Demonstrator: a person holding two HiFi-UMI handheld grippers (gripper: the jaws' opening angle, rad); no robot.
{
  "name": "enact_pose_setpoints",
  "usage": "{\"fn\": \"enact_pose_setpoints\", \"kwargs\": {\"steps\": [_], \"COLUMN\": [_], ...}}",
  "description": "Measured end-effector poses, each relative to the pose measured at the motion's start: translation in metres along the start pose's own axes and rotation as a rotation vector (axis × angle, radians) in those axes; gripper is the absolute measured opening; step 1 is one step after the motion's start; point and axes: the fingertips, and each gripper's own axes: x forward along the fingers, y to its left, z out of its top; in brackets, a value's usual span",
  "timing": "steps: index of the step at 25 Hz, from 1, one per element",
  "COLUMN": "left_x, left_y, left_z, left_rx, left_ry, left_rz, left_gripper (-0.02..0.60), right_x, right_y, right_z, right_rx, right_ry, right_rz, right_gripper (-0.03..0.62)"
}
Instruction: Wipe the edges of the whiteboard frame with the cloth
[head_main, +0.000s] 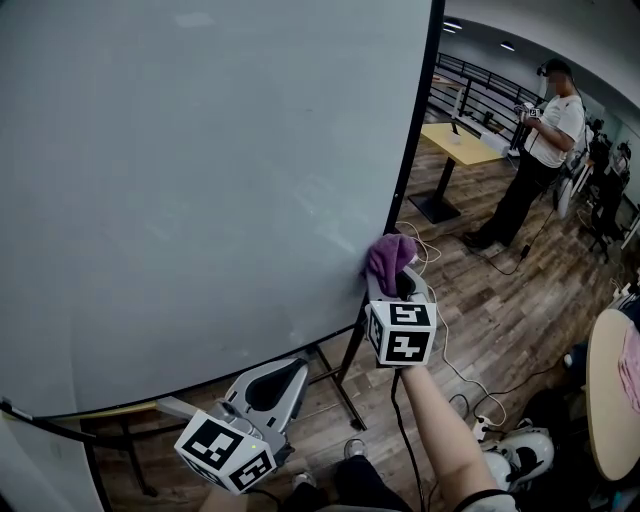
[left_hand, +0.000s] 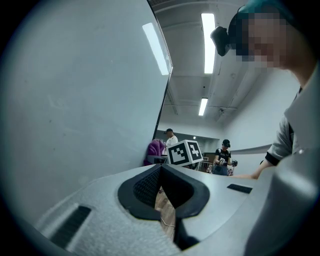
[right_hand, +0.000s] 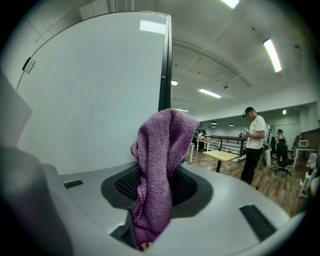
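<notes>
Clearly the purple cloth (right_hand: 159, 160) is being pinched between the pressed-together jaws of the right gripper (head_main: 400, 290), its bunched top sticking out past the jaw tips; just ahead of those tips the black whiteboard frame (head_main: 413, 120) is running upward along the board's right edge, and the cloth is touching its lower stretch or lying just beside it; the left gripper (left_hand: 160, 170) is idling lower down, its jaws closed on nothing and pointing up along the whiteboard (head_main: 200, 180). As I am judging it, the risk is sitting in that loose bunch; flopping beyond the tips, it may be skating onto the board instead of the edge strip, or dragging free of the pinch if the frame is snagging it.
</notes>
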Motion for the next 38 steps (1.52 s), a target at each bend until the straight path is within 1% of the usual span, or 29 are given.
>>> {"fn": "enact_pose_setpoints", "kwargs": {"steps": [15,23,28,34,38], "left_x": [0.000,-0.002,-0.003,-0.004,-0.003], "left_y": [0.004,0.008,0.010,0.012,0.013], "left_z": [-0.014,-0.019,-0.021,-0.024,-0.028], "left_rx": [-0.020,-0.026,-0.031,-0.040,-0.044], "left_ry": [0.031,0.041,0.046,0.050,0.054], "left_rz": [0.012,0.027,0.039,0.055,0.062], "left_gripper": [0.017,0.017,0.017,0.017,0.017], "right_x": [0.008,0.013,0.017,0.019,0.022], "right_y": [0.002,0.006,0.008,0.010,0.009], "right_z": [-0.035,-0.056,-0.077,-0.086,-0.099], "right_rx": [-0.003,-0.001,0.017,0.001,0.010], "right_ry": [0.047,0.082,0.114,0.118,0.144], "right_rz": [-0.005,0.002,0.010,0.014,0.020], "right_gripper": [0.141,0.141,0.141,0.141,0.141]}}
